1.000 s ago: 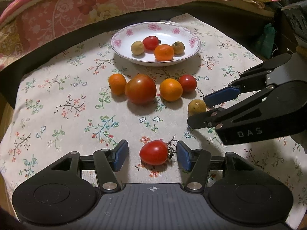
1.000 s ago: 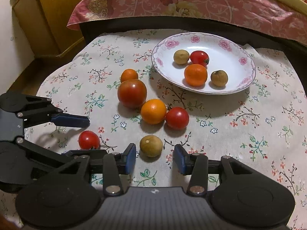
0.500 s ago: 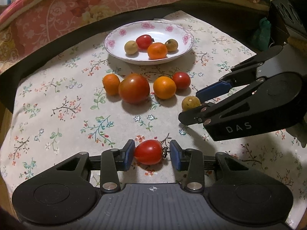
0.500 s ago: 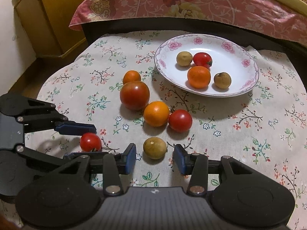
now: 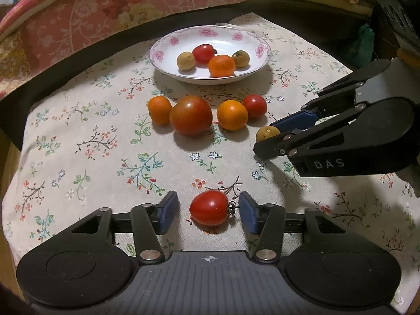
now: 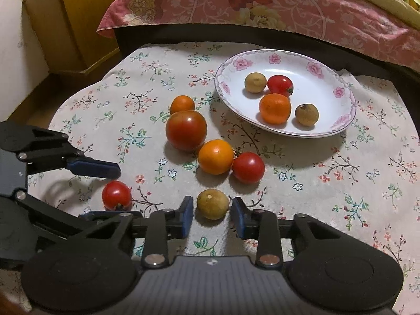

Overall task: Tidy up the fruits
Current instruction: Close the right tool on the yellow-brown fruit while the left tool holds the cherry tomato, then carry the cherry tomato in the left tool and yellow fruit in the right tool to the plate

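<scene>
Between the blue pads of the left gripper (image 5: 208,211) a small red tomato (image 5: 209,208) is seen, lying on the flowered cloth (image 5: 78,152). The jaws are held apart, with a small gap on each side, so the tomato is not squeezed yet. Between the pads of the right gripper (image 6: 212,214) a little brown fruit (image 6: 212,204) is found in the same way. Those jaws are apart too, close to the fruit, and whether a pad is touching it cannot be told.

Farther out, four more fruits are left on the cloth: a big red tomato (image 5: 190,115), a small orange (image 5: 159,106) touching it, another orange (image 5: 232,115), and a red tomato (image 5: 254,105) beside that one.

Behind them a white plate (image 5: 162,60) with pink flowers is set near the bed (image 5: 131,2). Four fruits are already lying in it: two brown ones, a red tomato and an orange.

So the job is judged to be less than half done. Six fruits are still off the plate, and two of them are about to be picked up.
</scene>
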A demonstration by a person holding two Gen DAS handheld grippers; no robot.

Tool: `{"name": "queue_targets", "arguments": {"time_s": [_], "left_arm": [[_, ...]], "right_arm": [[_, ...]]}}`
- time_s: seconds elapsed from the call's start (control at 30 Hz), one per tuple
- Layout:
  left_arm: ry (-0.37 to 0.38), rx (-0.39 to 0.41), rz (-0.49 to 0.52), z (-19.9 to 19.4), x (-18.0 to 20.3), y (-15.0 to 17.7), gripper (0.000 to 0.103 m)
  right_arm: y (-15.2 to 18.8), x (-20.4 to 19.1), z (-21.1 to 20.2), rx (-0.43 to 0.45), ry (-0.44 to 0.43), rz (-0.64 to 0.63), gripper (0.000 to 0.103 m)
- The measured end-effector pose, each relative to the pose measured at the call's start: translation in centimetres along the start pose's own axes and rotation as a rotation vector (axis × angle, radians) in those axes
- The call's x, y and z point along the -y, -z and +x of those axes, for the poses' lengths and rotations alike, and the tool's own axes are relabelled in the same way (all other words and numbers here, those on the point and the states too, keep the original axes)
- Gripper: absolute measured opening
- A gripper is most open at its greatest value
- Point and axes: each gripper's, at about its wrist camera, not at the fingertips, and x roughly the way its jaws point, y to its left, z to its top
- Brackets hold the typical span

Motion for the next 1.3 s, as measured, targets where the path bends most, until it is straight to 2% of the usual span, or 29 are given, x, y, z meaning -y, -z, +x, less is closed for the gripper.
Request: {"name": "queue_targets", "arguments": {"time_s": [0.03,0.07,0.17,0.4,0.53,0.8,0.9,0.93,1.3], "left_arm": [[0.004,0.0,0.001,-0.1,0.1,0.0,0.049],[0.004,-0.002,0.005,-0.1,0.2,0.0,0.048],[-0.015,-0.007,0.022,-0.3,0.5,0.0,0.047],[-0.003,-0.017,0.016,-0.6,0.2,0.3,0.048],[-0.002,-0.018,0.001,-0.7,-0.1,0.6,0.059],[0.0,-0.013,-0.009,-0.8,-0.1,0.6,0.059],[0.002,-0.008,-0.022,-0.9,-0.3,0.8,0.053],[0.002,-0.006,-0.021,-1.0,-0.3,0.8,0.046],[0.001,0.018,-0.024,-1.5,-0.1,0.1,0.046]], "right_arm": [[0.0,0.1,0.0,0.002,-0.001,0.001,0.026],[0.0,0.1,-0.1,0.0,-0.003,-0.001,0.026],[0.0,-0.2,-0.1,0.0,0.006,-0.024,0.026],[0.0,-0.3,-0.1,0.0,0.006,-0.025,0.026],[0.0,-0.2,-0.1,0.0,0.004,-0.023,0.026],[0.0,-0.1,-0.1,0.002,0.001,-0.016,0.026],[0.0,0.0,-0.1,0.002,-0.002,-0.013,0.026],[0.0,0.0,-0.1,0.003,-0.002,-0.013,0.026],[0.0,-0.2,-0.2,0.007,0.005,-0.02,0.026]]}}
